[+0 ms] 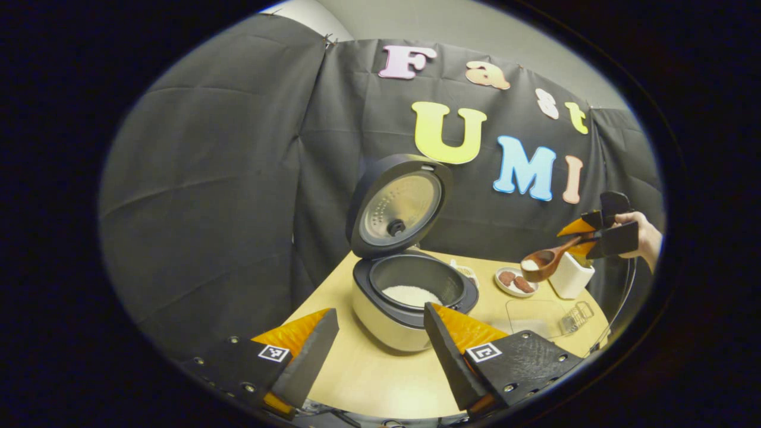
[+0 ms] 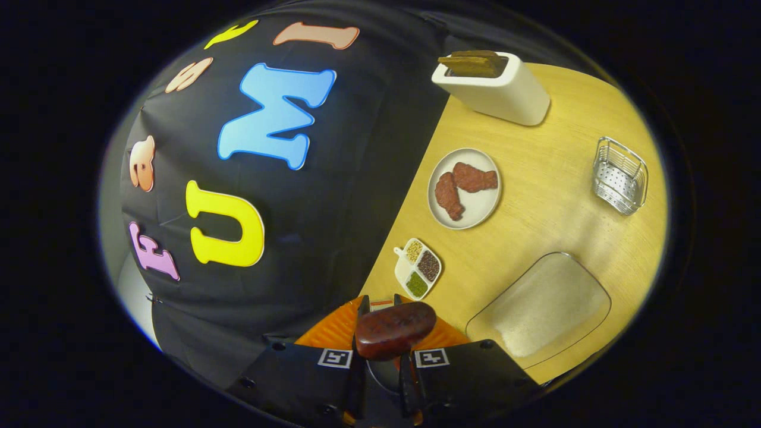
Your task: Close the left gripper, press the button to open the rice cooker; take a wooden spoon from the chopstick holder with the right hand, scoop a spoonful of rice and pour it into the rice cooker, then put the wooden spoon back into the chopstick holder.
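Wooden table [image 2: 553, 196], open rice cooker [image 1: 410, 297], plate [image 2: 465, 188], right tongs [image 2: 389, 324] seemingly gripping wooden spoon [image 2: 395, 330]

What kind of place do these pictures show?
Probably a mock kitchen set in a recording booth: an open rice cooker with rice inside, a plate of food and a chopstick holder stand on a wooden table against a black cloth wall.

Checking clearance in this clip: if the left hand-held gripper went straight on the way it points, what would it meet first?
Most likely the rice cooker. It stands open on the table just beyond the left hand-held gripper, between its spread fingers. Nothing lies in between, though the fisheye makes depth uncertain.
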The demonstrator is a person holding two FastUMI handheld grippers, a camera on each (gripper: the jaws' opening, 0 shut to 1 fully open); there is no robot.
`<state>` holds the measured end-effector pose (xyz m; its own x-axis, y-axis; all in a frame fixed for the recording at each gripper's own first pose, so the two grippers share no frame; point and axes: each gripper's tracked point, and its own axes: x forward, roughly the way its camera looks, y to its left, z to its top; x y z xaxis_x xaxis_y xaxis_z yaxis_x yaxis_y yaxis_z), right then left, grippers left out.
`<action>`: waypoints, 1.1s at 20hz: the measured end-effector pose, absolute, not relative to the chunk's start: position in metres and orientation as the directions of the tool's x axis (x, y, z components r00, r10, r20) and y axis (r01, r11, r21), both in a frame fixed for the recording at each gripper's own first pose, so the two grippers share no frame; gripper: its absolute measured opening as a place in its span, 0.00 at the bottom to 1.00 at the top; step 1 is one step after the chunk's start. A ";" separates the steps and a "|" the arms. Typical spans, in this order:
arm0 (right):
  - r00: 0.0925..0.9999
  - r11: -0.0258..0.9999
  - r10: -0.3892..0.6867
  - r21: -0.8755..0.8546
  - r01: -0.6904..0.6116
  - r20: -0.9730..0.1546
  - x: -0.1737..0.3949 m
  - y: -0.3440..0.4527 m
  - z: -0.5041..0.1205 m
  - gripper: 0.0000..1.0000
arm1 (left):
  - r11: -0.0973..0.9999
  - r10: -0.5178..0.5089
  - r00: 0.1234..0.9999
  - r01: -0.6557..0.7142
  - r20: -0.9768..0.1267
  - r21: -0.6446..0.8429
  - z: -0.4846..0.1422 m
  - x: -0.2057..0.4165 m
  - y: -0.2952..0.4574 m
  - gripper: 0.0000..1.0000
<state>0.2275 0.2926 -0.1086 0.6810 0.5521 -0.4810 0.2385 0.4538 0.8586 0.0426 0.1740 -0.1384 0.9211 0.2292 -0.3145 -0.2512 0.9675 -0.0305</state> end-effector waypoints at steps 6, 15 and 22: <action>0.632 0.460 0.643 0.878 0.132 -0.432 0.242 0.368 -0.077 0.23 | 0.947 0.296 0.903 -0.320 -0.311 -0.027 -0.137 0.028 0.195 0.92; 0.563 0.575 0.690 0.817 -0.045 -0.455 0.244 0.464 -0.082 0.24 | 0.921 0.365 0.876 -0.390 -0.316 -0.019 -0.135 0.025 0.219 0.92; 0.590 0.719 0.646 0.647 -0.255 -0.485 0.244 0.497 -0.104 0.24 | 0.913 0.386 0.861 -0.409 -0.332 0.001 -0.142 0.024 0.226 0.95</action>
<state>0.2443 0.4966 -0.1043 0.5897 0.6457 -0.4851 -0.2545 0.7186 0.6472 0.0242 0.2257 -0.1425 0.8607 0.3860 -0.3319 -0.4089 0.9126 0.0011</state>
